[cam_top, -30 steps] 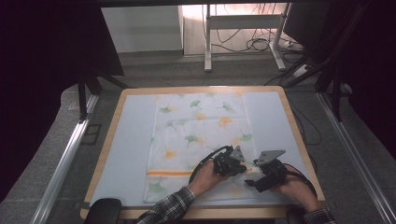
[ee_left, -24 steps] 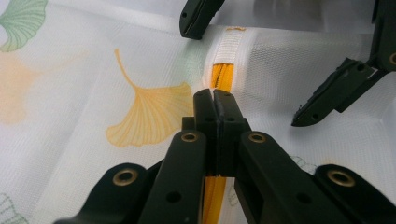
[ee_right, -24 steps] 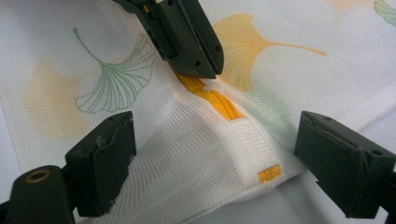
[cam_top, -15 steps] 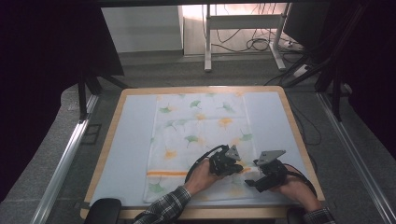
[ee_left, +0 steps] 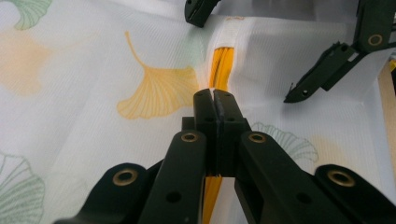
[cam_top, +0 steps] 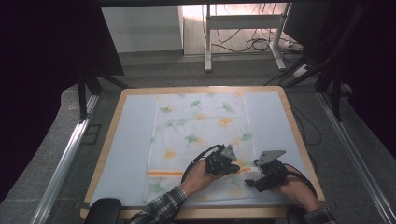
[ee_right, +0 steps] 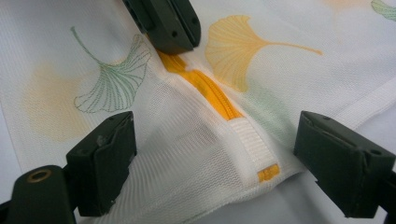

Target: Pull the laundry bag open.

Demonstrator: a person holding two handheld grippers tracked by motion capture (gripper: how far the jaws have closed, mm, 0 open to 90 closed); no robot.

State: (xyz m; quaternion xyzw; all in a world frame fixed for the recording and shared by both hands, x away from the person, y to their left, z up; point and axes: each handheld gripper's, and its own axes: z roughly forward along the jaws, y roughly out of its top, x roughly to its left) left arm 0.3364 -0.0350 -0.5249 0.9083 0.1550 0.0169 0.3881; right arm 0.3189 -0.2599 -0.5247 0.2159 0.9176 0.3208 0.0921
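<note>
High view: zipper (cam_top: 168, 173) runs crosswise; left tongs (cam_top: 229, 164) clamp it, right tongs (cam_top: 251, 183) gape.

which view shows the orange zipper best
The right gripper view: the orange zipper runs close and sharp to its white end tab. The left gripper view hides much behind shut jaws; the high view shows a thin orange line.

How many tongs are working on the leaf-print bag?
2. The left tongs are shut on the orange zipper; the right tongs stand open astride the bag at its zipper-end corner.
</note>
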